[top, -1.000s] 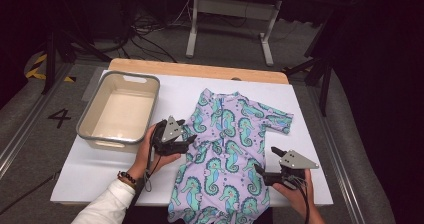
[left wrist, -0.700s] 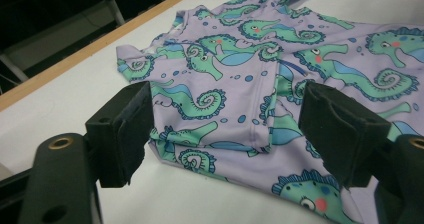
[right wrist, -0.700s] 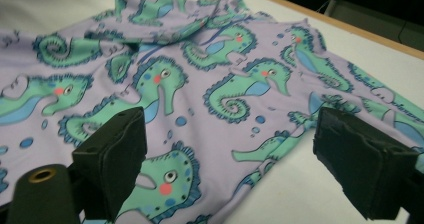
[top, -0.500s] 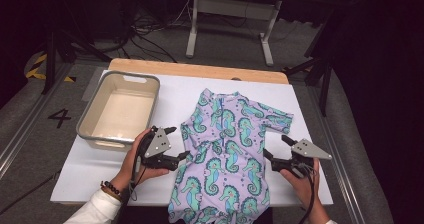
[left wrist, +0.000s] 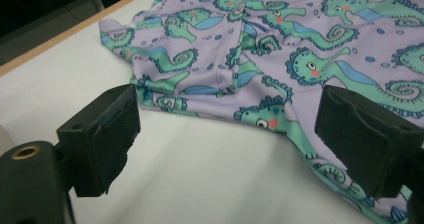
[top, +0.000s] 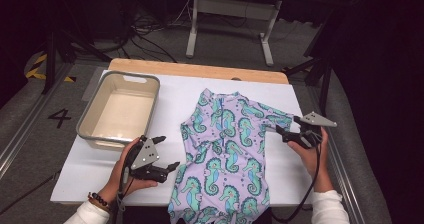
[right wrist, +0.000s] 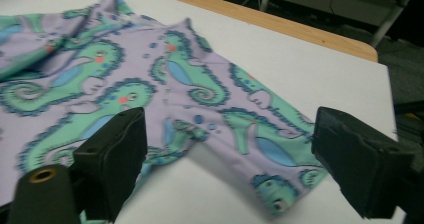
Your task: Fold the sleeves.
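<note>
Seahorse swimsuit [top: 225,149] lies flat on white table [top: 90,174], right of the bin [top: 120,111]. Left gripper [top: 167,153] has just been opening, wide, nothing between. Right gripper [top: 276,130] gapes wide at right sleeve [right wrist: 260,144]; close low on the hem, single layer.

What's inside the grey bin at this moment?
The bin by the left gripper looks empty: its pale bottom is bare. The near wall hides a strip of the floor along that side. The swimsuit lies outside on the table.
</note>
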### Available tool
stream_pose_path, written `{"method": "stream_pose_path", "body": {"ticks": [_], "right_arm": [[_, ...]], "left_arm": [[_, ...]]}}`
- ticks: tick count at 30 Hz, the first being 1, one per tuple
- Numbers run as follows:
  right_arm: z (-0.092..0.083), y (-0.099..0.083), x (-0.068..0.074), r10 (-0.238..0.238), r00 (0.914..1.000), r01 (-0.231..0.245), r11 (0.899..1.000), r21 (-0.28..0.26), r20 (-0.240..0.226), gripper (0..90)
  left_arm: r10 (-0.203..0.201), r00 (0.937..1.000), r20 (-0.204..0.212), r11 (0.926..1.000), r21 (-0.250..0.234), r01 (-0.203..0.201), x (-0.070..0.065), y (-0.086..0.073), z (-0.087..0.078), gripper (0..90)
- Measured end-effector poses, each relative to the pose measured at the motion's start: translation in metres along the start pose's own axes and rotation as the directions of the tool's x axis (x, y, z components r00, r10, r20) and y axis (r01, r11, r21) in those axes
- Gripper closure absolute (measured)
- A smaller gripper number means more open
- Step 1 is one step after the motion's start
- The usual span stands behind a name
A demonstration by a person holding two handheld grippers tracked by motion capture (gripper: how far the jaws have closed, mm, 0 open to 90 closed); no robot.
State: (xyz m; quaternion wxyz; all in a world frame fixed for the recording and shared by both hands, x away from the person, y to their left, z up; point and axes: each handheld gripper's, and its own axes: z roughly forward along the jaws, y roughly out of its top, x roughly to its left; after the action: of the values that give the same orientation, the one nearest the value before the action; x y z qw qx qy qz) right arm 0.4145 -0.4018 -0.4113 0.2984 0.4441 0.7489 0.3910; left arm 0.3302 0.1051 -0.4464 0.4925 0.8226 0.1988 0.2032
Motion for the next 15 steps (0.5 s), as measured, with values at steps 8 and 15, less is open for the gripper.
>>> {"method": "stream_pose_path", "body": {"ticks": [8, 15], "right_arm": [[0.036, 0.006, -0.041, 0.082, 0.9922, -0.087, 0.995, 0.052, 0.094, 30.8], [0.063, 0.0, -0.065, 0.163, 0.9733, -0.186, 0.973, 0.136, 0.161, 44.3]], "left_arm": [[-0.008, 1.0, -0.001, 0.9999, 0.012, 0.008, -0.003, -0.007, -0.001, 9.4], [-0.002, 0.9998, 0.021, 1.0, 0.008, 0.002, -0.005, -0.008, 0.0, 10.2]]}}
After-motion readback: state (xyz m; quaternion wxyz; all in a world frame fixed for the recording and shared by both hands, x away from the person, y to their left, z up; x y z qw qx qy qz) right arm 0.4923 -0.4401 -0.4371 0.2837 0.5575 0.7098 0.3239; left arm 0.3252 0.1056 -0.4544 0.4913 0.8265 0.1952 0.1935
